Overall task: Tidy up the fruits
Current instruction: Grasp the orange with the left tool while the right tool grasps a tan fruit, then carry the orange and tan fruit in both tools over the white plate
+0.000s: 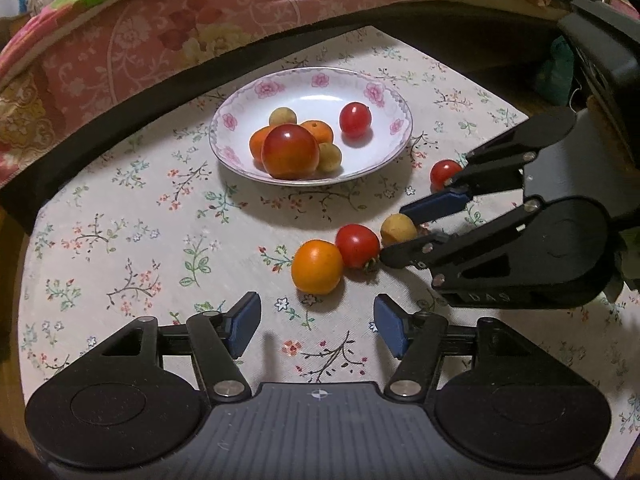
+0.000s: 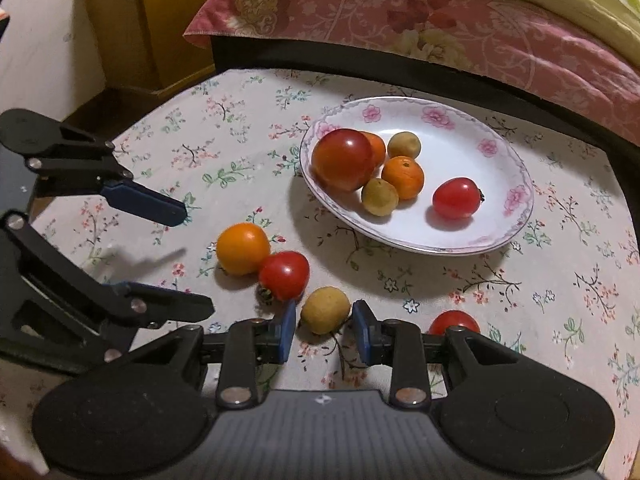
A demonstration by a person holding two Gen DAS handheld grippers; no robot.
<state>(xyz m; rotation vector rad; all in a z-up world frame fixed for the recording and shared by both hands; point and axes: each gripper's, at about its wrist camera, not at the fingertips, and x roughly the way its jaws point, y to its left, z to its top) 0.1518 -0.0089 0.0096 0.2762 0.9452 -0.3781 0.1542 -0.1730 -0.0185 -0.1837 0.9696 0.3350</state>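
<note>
White plate rimmed with pink flowers; pale floral tablecloth; blue-padded black claw.

White floral-rimmed china plate holding six small fruits, orange round fruit touching red tomato, tan fruit just beside, another red tomato apart.

I saw the table covered in a pale cloth printed with small flowers. Behind it ran a bed's dark edge, draped with a pink floral quilt. A yellow-brown cabinet stood by a white wall.
</note>
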